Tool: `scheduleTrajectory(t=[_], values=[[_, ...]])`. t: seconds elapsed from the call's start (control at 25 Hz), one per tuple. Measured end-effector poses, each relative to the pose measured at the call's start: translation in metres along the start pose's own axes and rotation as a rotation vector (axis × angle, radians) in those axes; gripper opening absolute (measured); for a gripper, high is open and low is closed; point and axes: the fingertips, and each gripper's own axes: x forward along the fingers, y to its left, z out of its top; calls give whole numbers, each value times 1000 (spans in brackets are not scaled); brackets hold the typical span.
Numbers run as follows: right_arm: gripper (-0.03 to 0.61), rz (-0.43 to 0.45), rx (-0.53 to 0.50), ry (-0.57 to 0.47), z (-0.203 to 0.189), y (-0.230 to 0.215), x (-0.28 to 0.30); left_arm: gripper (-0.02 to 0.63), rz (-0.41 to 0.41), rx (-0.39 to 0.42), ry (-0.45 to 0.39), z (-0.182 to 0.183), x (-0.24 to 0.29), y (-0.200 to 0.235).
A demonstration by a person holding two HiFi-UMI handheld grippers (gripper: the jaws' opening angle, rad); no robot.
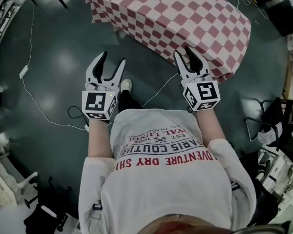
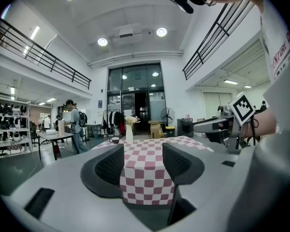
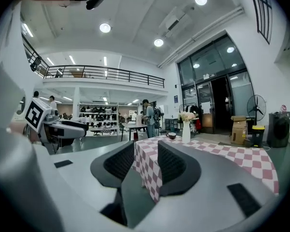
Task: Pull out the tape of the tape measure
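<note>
While they hang short of the checkered table [image 1: 185, 18], left gripper [image 1: 113, 57] and right gripper [image 1: 182, 51]: all 2 wide-jawed, empty.

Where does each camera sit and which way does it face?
Head view: on the head, facing steeply down at floor and table; shows torso, forearms, left hand-held gripper, right hand-held gripper.
Left gripper view: on the left one, facing along its open jaws toward the table; right one at right.
Right gripper view: on the right one, facing along its open jaws toward the table; left one at left.
Shared: both gripper views see table, vase, cup.
</note>
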Motion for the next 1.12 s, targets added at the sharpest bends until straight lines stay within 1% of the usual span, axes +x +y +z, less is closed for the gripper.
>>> scheduleTrajectory(t=[0.2, 0.32, 0.44, 0.56, 0.72, 0.96, 1.12], values=[[149, -70, 7, 13, 20, -8, 31, 265, -103, 20, -17, 24, 38, 32], [149, -120, 8, 16, 32, -7, 73, 265, -186, 22, -13, 26, 71, 73], [149, -170, 18, 21, 41, -10, 114, 264, -270, 60, 9, 24, 103, 106], [149, -206, 45, 43, 42, -11, 145, 264, -328, 89, 30, 22, 130, 128], [149, -232, 58, 84, 36, -18, 174, 264, -380, 65, 54, 15, 165, 144], [149, -269, 89, 110, 20, -55, 215, 256, -445, 116, 85, 3, 230, 151], [149, -294, 121, 117, 11, -91, 246, 256, -489, 129, 111, -2, 280, 151]])
